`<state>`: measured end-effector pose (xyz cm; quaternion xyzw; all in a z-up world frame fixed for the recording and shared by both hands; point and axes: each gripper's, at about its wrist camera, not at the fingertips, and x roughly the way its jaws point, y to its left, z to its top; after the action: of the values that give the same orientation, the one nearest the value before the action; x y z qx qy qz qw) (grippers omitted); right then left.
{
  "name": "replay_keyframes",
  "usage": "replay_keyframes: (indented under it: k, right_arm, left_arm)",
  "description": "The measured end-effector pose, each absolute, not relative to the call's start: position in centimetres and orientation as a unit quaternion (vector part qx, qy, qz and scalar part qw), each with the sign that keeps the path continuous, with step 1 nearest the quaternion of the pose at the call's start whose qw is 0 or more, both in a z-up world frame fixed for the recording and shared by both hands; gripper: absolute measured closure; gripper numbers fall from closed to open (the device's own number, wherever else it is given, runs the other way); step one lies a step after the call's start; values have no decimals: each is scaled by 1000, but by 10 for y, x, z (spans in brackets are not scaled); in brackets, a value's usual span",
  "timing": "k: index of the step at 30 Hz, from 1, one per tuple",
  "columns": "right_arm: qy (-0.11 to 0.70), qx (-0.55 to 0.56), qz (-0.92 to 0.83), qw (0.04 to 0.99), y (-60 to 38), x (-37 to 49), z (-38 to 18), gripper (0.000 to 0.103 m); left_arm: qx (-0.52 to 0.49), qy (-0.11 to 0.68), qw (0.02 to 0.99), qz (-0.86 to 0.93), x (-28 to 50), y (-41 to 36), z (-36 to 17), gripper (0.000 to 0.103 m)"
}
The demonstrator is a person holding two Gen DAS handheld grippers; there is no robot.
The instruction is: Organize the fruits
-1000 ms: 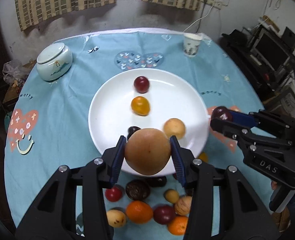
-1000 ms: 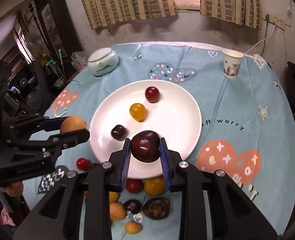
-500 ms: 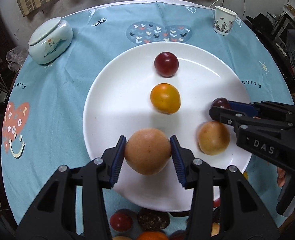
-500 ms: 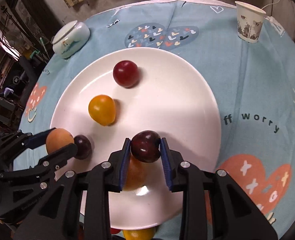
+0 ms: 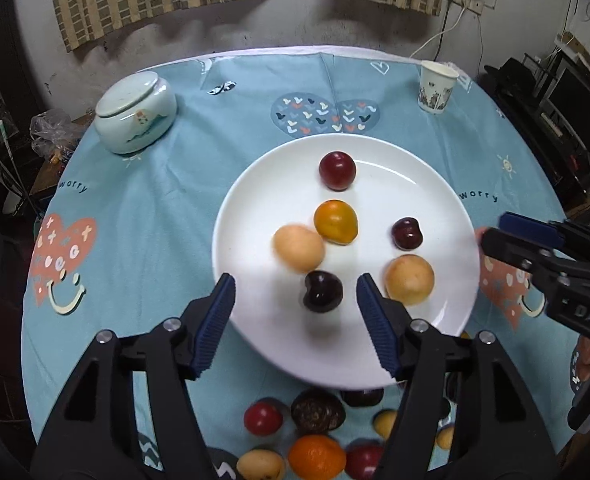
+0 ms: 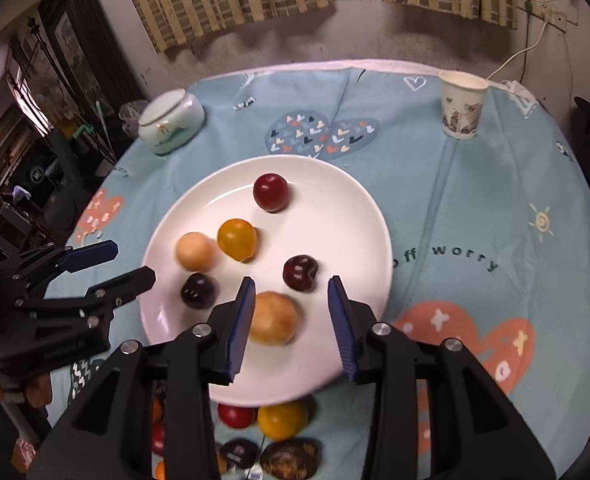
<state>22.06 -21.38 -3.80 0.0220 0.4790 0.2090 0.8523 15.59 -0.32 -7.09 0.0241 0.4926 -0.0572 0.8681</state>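
Left gripper [image 5: 293,286] over the near-left rim of the white plate [image 5: 435,184], jaws just sprung apart and holding nothing; the tan fruit [image 5: 299,248] it carried lies blurred on the plate beyond its fingers, touching the orange fruit [image 5: 335,222]. A dark cherry [image 5: 323,291] sits between the blue pads, untouched. Over to the right gripper [image 6: 291,290]: jaws just widened too, gripping nothing, its dark red cherry [image 6: 300,273] on the plate past the fingertips. Loose fruit [image 5: 317,454] waits on the cloth, near side.
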Motion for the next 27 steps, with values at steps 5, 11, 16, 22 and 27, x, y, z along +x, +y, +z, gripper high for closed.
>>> replay_keyframes:
  k: [5,11,16,22,27]
  right_arm:
    - [401,26,192,895,-235,159,3,40]
    - [290,22,166,942,-253,83,62,16]
    - [166,10,137,977,-268,29,116,4]
    - [105,41,124,986,-288,-7,152,1]
    - [161,95,163,969,-299,1,133,1]
  left_arm:
    - [27,479,875,-65,120,4,-58,36]
    - [32,451,888,-83,82,3,-34,32]
    - [28,430,899,-81,65,11,-15,29]
    - [17,425,903,-61,52,32,-8,28]
    - [11,430,901,-52,42,42,-12,28]
